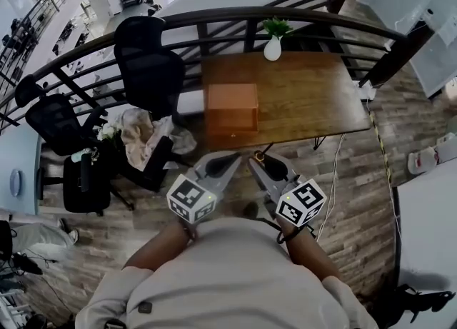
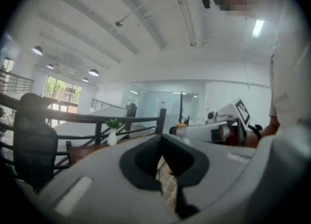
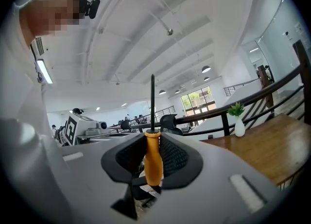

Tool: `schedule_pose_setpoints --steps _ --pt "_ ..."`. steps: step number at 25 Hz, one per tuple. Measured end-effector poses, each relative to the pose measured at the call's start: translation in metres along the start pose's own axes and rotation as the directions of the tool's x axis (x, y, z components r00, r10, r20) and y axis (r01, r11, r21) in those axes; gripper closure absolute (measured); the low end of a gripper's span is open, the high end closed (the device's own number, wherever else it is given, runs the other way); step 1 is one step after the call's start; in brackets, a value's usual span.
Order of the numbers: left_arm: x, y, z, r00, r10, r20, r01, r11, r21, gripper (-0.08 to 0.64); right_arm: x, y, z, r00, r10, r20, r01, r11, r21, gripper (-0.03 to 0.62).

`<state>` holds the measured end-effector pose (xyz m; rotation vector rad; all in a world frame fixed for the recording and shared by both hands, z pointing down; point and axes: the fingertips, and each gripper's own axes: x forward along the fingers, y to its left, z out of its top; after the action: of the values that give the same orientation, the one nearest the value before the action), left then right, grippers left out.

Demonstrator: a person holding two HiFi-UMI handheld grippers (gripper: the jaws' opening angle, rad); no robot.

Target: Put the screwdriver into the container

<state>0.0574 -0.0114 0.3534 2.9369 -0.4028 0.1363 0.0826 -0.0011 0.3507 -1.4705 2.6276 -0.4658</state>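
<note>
1. Pinching the screwdriver by its orange handle, the right hand-held gripper has its two dark pads closed on either side of the handle. The thin dark shaft sticks straight out past the jaw tips.
2. Seen from the head view, the screwdriver is up in the air at the tip of the right hand-held gripper. It is close in front of the person's chest and over the wooden floor, just short of the near edge of the surface.
3. The left hand-held gripper has its jaws pressed together at the tips, with nothing between them. In the head view the left hand-held gripper sits just beside the right one, both pointing toward the surface.
4. Each gripper shows in the other's view, with its marker cube facing the camera.
5. An orange-brown box stands on the left part of the surface, well apart from the screwdriver. Whether its top is open cannot be made out.
6. A white vase with a small green plant stands upright at the far edge of the surface, beyond the box.
7. A dark curved railing runs behind the surface.
8. Black office chairs stand to the left, and a crumpled beige cloth lies near them.
</note>
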Motion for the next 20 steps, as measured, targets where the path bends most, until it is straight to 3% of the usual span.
schedule_pose_setpoints --steps 8,20 --pt "0.082 -0.024 0.008 1.000 0.011 0.015 -0.011 1.000 -0.002 0.557 -0.045 -0.075 0.025 1.000 0.000 -0.004 0.000 1.000 -0.004 0.500" --pt "0.119 0.002 0.003 0.999 0.047 -0.014 -0.047 0.998 -0.031 0.557 -0.039 -0.120 0.021 1.000 0.014 -0.024 -0.012 0.999 0.050 0.500"
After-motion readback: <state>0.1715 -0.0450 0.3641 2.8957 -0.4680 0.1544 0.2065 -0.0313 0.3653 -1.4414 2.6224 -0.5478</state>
